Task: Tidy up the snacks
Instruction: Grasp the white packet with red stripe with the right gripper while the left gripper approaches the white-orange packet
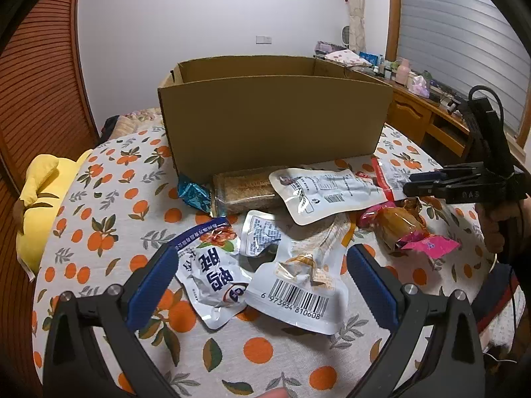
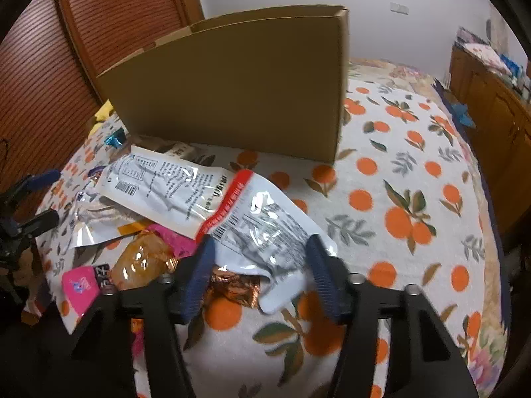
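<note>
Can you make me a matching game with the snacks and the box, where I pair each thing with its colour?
Things:
1. cardboard box
2. barcode packet
3. twisted wrapper end
4. soft toy

Colours:
A. shiny blue
B. yellow
C. brown
D. white

Pairs: 1-C, 2-D, 3-A, 4-B

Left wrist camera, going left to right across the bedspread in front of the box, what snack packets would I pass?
Blue foil wrapper → clear-wrapped brown cracker bar → large white flat pouch with printed text → pink-and-clear wrapped brown snack.
</note>
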Demonstrator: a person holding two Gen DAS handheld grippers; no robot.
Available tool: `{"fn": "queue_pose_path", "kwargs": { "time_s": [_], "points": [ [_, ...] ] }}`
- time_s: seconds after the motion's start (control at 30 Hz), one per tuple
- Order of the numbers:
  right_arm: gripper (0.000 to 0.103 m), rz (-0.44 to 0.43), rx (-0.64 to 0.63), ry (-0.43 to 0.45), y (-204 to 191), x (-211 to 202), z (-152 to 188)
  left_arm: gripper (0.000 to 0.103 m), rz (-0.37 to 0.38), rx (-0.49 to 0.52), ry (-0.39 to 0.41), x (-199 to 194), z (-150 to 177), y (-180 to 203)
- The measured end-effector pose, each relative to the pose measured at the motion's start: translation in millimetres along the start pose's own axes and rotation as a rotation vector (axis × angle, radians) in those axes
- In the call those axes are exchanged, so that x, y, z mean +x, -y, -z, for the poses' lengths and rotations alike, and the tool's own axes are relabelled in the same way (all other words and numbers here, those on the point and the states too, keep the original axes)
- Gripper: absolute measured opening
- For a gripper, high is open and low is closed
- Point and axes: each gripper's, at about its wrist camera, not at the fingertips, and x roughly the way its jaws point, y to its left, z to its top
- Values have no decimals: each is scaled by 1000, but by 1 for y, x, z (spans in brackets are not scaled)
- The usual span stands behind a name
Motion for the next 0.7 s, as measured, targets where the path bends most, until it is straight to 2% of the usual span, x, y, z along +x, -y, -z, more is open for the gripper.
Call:
{"fn": "queue_pose_path", "kwargs": {
  "time_s": [0.03, 0.17, 0.2, 0.27, 0.43, 0.57, 0.63, 0.7],
  "points": [
    [35, 10, 9, -3, 4, -1, 2, 102, 2, 0, -2, 1, -1, 1],
    [42, 33, -19, 5, 5, -5, 3, 101, 2, 7, -4, 1, 0, 1],
    [45, 46, -34, 10, 2, -6, 1, 101, 2, 7, -6, 2, 0, 1],
    [62, 59, -64, 10, -3, -6, -2, 101, 3, 10, -9, 2, 1, 1],
    [74, 86, -169, -36, -14, 9, -11, 101, 0, 9, -9, 1, 3, 0],
    [74, 142, -227, -79, -17, 28, -21, 101, 4, 5, -6, 0, 4, -1],
    [74, 138, -236, -83, -16, 35, -26, 101, 6, 4, -6, -1, 4, -1],
    [70, 132, -220, -87, -13, 37, -29, 101, 8, 5, -5, -3, 5, 0]
  ]
}}
